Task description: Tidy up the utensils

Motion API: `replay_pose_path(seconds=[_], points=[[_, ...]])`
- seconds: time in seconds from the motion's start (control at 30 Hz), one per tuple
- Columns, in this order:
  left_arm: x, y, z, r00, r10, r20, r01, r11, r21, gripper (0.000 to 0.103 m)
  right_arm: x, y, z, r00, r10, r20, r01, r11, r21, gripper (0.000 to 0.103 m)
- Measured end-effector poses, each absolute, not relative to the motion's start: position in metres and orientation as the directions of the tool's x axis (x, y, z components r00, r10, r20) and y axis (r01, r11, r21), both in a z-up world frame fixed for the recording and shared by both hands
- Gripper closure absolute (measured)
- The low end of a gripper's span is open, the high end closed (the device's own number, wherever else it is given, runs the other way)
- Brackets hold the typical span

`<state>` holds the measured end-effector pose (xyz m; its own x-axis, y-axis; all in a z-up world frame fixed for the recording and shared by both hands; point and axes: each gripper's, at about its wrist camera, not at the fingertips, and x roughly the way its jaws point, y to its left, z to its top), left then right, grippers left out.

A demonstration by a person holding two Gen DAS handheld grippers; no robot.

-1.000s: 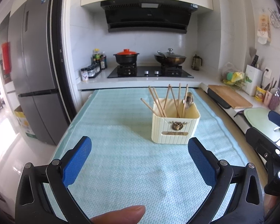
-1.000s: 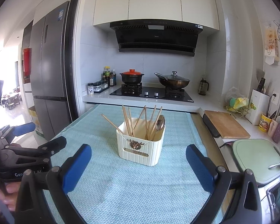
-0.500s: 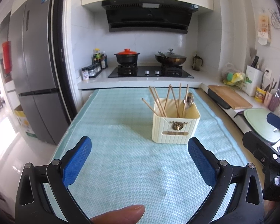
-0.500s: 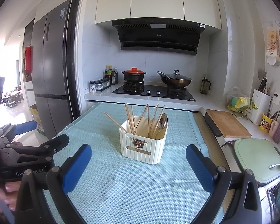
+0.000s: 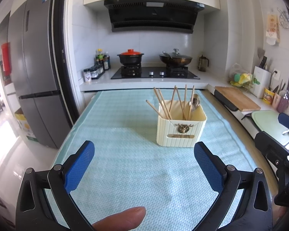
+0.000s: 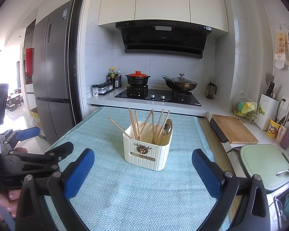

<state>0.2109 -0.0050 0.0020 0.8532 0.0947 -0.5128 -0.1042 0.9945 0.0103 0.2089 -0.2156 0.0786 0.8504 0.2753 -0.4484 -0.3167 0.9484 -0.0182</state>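
Toward the far right part of the tabletop, on the blue mat [image 5: 125, 163], stands the cream utensil holder [image 5: 181, 130], wooden chopsticks [image 5: 163, 104] and one metal spoon [image 5: 195, 101] upright inside. My left gripper [image 5: 144, 165] and right gripper [image 6: 142, 171] both hang spread wide, holding nothing, short of the holder. No loose utensils on the mat. I judge the sorting done, or nearly so.

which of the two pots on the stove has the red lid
The left one: the black pot on the left burner has the red lid. The wok on the right burner has a glass lid with a knob.
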Motion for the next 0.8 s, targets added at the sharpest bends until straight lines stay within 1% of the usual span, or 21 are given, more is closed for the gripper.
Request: replay_pose_path(seconds=[0.8], points=[[0.2085,-0.0085,0.0041,0.852,0.089,-0.517,-0.1,0.995,0.006,0.0,0.2039,-0.2155,0.0824,0.855,0.274,-0.44,-0.319,0.947,-0.03,0.0]])
